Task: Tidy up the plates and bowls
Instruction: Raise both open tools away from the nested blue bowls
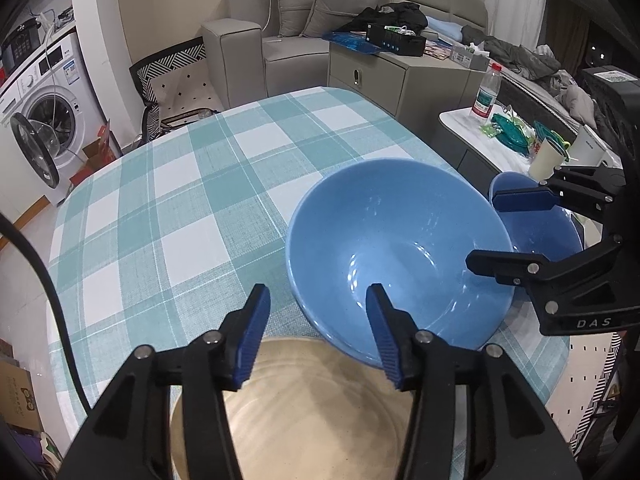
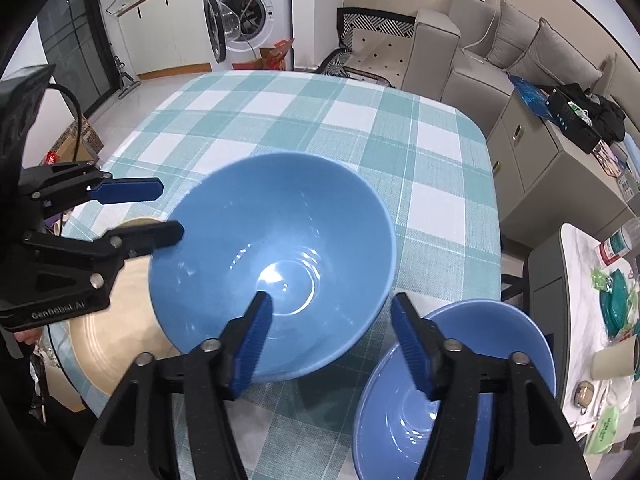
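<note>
**Large blue bowl released across plate rim; handling assessment**

Location. The large blue bowl point(image 2: 276, 256) sits near the front edge of the checked-cloth counter point(image 1: 168, 184). It rests tilted, one side riding on the rim of a beige plate point(image 1: 304, 408) that lies at the counter's near edge. A smaller blue bowl point(image 2: 460, 392) stands upright on the cloth just beside it, on the right; whether the two bowls touch cannot be settled from either view.

Grippers. The left hand-held gripper point(image 1: 318, 336) has its jaws apart, straddling the large bowl's near rim with one finger outside and one inside; the pads stand clear of the wall. The right hand-held gripper point(image 2: 332, 340) is likewise spread, one finger over the large bowl's rim and the other over the small bowl, pressing on neither. Nothing is held.

Handling judgement. All three pieces look like glazed ceramic: rigid, probably fairly heavy, breakable if dropped, and glossy enough to slip between ribbed pads. The steep, thin wall of the large bowl offers the best purchase at the rim, one pad inside and one outside, seated deep rather than at the lip. A bowl this wide would likely tip from a single rim grip, so opposite rims with both grippers seems prudent. The tilted seat on the plate looks unstable
</note>
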Demonstrator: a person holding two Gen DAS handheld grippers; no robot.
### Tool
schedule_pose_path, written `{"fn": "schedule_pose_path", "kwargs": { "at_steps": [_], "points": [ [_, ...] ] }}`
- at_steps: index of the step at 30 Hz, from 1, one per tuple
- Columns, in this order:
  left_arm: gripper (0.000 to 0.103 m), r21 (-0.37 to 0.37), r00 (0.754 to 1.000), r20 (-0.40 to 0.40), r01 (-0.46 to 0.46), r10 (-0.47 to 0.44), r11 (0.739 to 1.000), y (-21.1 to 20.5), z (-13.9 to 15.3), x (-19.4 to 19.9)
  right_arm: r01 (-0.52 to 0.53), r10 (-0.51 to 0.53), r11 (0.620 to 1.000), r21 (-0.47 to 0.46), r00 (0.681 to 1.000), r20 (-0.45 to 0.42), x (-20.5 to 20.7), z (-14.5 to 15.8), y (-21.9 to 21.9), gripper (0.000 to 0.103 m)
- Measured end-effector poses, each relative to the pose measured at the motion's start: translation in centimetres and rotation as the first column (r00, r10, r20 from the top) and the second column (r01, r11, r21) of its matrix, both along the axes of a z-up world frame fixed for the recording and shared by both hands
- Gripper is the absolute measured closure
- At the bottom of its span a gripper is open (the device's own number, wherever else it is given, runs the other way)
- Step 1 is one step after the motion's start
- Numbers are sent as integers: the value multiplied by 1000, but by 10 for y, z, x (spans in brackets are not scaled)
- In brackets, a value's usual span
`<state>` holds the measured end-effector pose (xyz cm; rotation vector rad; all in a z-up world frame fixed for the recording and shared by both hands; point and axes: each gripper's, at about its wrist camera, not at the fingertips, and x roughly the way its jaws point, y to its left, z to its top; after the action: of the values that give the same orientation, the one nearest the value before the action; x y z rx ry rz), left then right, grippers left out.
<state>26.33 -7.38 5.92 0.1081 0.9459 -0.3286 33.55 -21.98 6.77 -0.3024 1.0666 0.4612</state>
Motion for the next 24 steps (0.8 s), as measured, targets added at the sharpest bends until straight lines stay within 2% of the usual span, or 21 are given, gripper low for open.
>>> {"fn": "schedule_pose_path", "kwargs": {
  "at_steps": [4,9,12,15,23,24],
  "points": [
    [51,-12,1000,7,1,-1,1000,2,3,0,-1,1,1000,24,1000,4,-1,3,-1,24],
    [46,-25,1000,15,-9,10,1000,5,6,1,2,-2,999,40,1000,7,-2,5,-2,19],
    [37,-28,1000,24,-17,18,999,6,7,0,-1,1,999,52,1000,11,-2,8,-3,16],
    [20,-25,998,51,-28,29,999,6,10,-1,2,-3,998,57,1000,17,-2,9,-3,14],
    [11,-45,996,80,-25,29,999,8,18,-2,2,-5,996,85,999,33,-3,15,-5,13],
    [10,-49,996,84,-24,28,998,9,19,-3,2,-5,996,88,999,35,-3,16,-6,9]
  ]
}}
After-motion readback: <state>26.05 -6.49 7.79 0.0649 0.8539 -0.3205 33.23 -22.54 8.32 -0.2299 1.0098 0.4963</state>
